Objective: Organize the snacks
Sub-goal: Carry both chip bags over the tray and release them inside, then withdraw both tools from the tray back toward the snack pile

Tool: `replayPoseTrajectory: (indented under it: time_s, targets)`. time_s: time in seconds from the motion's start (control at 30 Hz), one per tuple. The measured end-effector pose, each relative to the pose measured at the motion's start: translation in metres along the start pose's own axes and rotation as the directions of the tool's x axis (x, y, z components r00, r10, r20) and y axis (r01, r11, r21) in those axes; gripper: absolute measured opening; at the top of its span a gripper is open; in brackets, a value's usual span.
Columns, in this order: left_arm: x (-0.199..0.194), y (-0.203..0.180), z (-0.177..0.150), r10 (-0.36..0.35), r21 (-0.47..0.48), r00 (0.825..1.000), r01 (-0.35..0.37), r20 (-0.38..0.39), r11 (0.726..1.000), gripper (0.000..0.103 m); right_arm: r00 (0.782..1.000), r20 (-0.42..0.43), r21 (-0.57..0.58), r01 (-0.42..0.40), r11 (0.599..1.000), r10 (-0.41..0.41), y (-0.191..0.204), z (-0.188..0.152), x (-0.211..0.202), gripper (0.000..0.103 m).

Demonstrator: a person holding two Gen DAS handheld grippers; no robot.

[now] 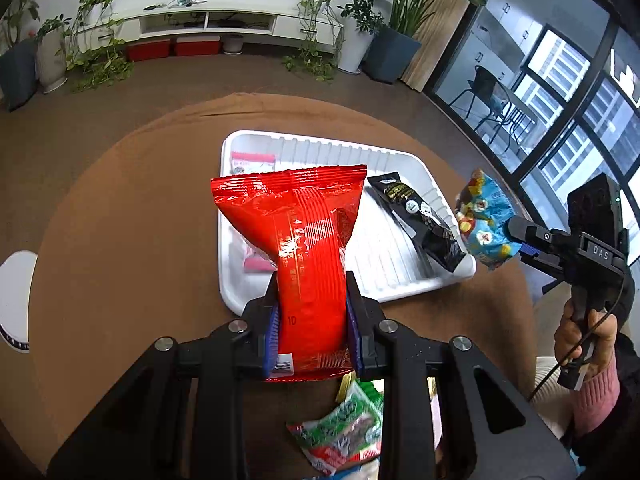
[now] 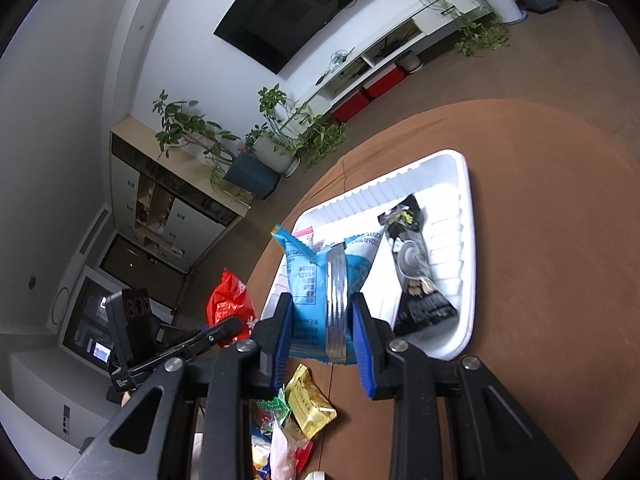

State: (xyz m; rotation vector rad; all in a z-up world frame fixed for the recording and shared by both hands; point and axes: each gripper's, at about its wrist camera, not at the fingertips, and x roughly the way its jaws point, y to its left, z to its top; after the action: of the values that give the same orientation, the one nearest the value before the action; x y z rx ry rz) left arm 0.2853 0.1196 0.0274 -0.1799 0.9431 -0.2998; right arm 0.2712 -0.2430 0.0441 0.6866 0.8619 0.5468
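My left gripper [image 1: 312,316] is shut on a red snack bag [image 1: 304,248] and holds it upright above the near edge of a white ribbed tray [image 1: 320,148]. My right gripper [image 2: 322,328] is shut on a blue snack packet [image 2: 316,280], held just over the tray's near end [image 2: 466,200]. In the left wrist view the right gripper [image 1: 520,240] and its blue packet [image 1: 484,220] hover at the tray's right side. A black snack packet [image 1: 420,220] lies in the tray, also in the right wrist view [image 2: 416,276]. A small pink-and-white packet [image 1: 252,162] lies at the tray's far left corner.
The tray sits on a round brown table [image 1: 120,220]. Loose snacks lie near the table's front edge: a green packet [image 1: 344,428] and a gold packet [image 2: 310,406]. A white stool [image 1: 16,300] stands at the left. Plants and a TV cabinet line the far wall.
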Motion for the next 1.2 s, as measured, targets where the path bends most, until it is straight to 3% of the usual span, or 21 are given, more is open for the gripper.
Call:
replayPoseTrajectory:
  time_s: [0.4,0.57,0.67,0.73,1.03,1.2]
  targets:
    - [0.029,-0.023,0.031,0.025,0.046,0.999,-0.024,-0.025,0.999,0.025,0.996,-0.055,-0.079,0.060,0.995,-0.064,0.015,0.012,0.055,0.031]
    - [0.048,-0.033,0.032,0.123,0.089,0.992,-0.120,-0.023,0.989,0.026,0.990,-0.049,-0.111,0.130,0.985,-0.136,0.013,0.012,0.071,0.031]
    - [0.050,-0.032,0.028,0.105,0.080,0.994,-0.103,-0.020,0.991,0.029,0.989,-0.041,-0.131,0.137,0.982,-0.144,0.015,0.009,0.067,0.032]
    - [0.046,-0.035,0.025,0.106,0.101,0.994,-0.106,0.000,0.989,0.039,0.988,-0.031,-0.155,0.145,0.977,-0.151,0.020,0.008,0.062,0.034]
    - [0.013,-0.030,0.013,0.115,0.107,0.992,-0.119,0.048,0.987,0.041,0.988,0.017,-0.225,0.152,0.962,-0.152,0.046,-0.009,0.032,0.043]
    - [-0.022,-0.029,-0.014,0.098,0.094,0.994,-0.103,0.054,0.990,0.042,0.988,0.038,-0.271,0.157,0.950,-0.153,0.067,-0.026,0.008,0.048]
